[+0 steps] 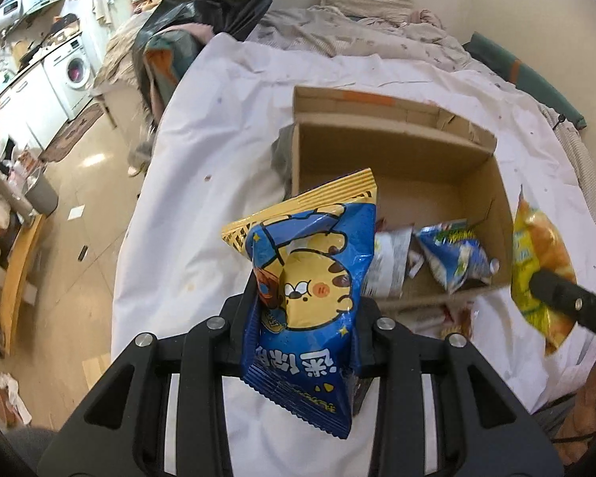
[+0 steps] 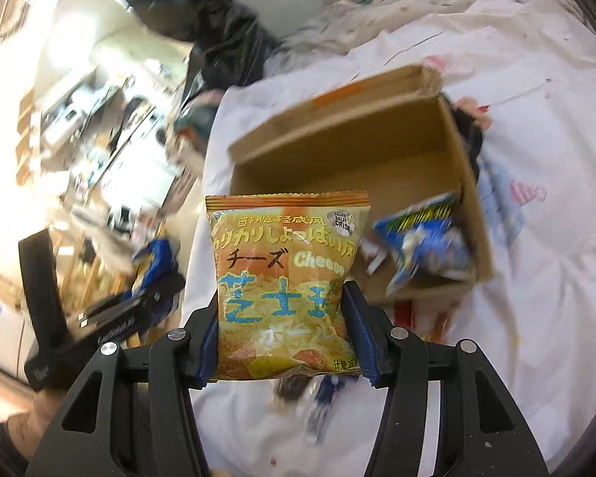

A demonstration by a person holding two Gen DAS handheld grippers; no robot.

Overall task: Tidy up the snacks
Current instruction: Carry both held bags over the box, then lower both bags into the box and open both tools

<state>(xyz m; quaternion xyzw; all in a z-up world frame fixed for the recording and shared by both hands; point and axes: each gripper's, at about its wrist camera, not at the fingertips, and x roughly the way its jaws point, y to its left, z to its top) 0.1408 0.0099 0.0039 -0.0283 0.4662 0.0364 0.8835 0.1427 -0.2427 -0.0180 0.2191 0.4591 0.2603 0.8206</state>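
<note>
My left gripper (image 1: 304, 302) pinches a glossy blue foil packet with a yellow cartoon tiger (image 1: 310, 278), crinkled at its serrated seam. My right gripper (image 2: 282, 318) squeezes a puffy orange cheese-crisp bag (image 2: 286, 278) between its blue pads (image 2: 359, 338). Both snacks hang above the white wrinkled sheet (image 1: 218, 127). Beyond them the open brown cardboard box (image 1: 397, 147) already holds a few crumpled packets (image 1: 453, 258). I judge the sorting partly done: these two, plus wrappers outside the box, remain.

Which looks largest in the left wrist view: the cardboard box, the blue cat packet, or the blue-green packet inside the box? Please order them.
1. cardboard box
2. blue cat packet, though it is nearest the camera
3. blue-green packet
</note>
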